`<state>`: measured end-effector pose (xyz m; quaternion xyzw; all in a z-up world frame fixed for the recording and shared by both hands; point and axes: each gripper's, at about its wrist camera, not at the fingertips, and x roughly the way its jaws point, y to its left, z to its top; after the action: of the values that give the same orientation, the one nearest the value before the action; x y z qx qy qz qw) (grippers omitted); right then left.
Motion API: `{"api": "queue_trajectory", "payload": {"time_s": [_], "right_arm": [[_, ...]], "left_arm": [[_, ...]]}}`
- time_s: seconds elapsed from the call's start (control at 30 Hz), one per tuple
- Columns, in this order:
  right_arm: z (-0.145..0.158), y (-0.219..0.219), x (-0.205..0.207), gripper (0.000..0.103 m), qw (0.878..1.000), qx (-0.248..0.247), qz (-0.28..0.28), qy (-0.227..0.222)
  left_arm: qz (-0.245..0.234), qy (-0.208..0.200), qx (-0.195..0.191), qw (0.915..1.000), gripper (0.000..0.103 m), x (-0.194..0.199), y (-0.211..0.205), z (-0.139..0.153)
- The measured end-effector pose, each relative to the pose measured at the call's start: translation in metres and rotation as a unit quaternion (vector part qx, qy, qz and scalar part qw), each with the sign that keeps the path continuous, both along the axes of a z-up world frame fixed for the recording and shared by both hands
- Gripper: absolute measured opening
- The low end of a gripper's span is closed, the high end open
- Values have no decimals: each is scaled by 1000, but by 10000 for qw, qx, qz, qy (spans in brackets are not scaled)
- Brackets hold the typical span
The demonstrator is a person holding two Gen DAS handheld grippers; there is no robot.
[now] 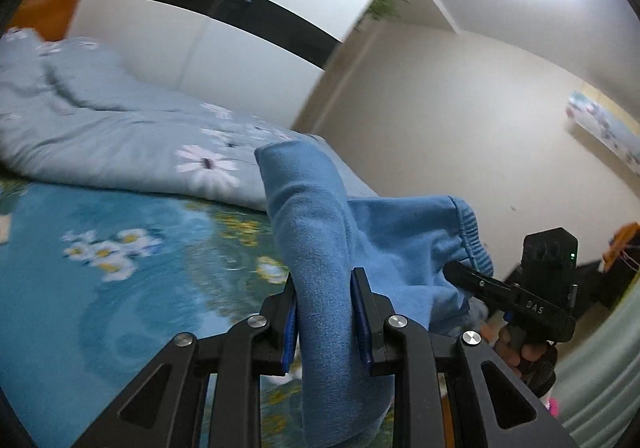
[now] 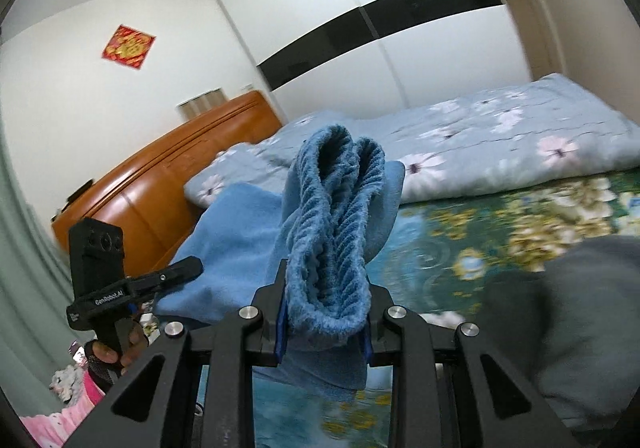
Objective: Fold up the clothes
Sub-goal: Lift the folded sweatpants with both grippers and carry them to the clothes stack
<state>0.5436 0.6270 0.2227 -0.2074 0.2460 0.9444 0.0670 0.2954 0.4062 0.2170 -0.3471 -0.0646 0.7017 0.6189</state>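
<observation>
Left gripper [image 1: 326, 318]: closed on a bunched fold of the blue fleece garment [image 1: 316, 216], pads pressing the cloth from both sides. Right gripper [image 2: 325, 318]: closed likewise, on the ribbed cuff or waistband [image 2: 340, 208] of the same garment; which of the two, not determinable.

Garment held off the bed [image 1: 100, 288], slung between the two tools, one end in each. From the left wrist view, elastic hem [image 1: 470, 236] seen running to the right gripper's fingers [image 1: 460, 273], just beside the left tool. From the right wrist view, smooth fleece sagging between the tools, above the patterned sheet [image 2: 500, 232].

Progress, by judgement: early. Garment gathered and raised, no flat fold visible, no crease set. Remaining: spread flat on the bed, align edges, fold, set aside.

Relative to the bed: floral quilt [image 2: 480, 140] piled along its far side, against the wardrobe [image 2: 360, 28]; orange headboard [image 2: 168, 176] at one end; a grey item [image 2: 572, 320] on the near part, blurred, possibly another garment awaiting folding.

Hands partly visible under each tool's grip.
</observation>
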Motion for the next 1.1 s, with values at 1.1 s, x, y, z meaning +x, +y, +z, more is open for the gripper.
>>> {"api": "queue_trajectory", "payload": {"time_s": [1.1], "right_arm": [[-85,188,195,32,9738,-1043,-1990,-362]], "left_arm": [[-1895,599,-1118,9737,46,178,257,-59]]}}
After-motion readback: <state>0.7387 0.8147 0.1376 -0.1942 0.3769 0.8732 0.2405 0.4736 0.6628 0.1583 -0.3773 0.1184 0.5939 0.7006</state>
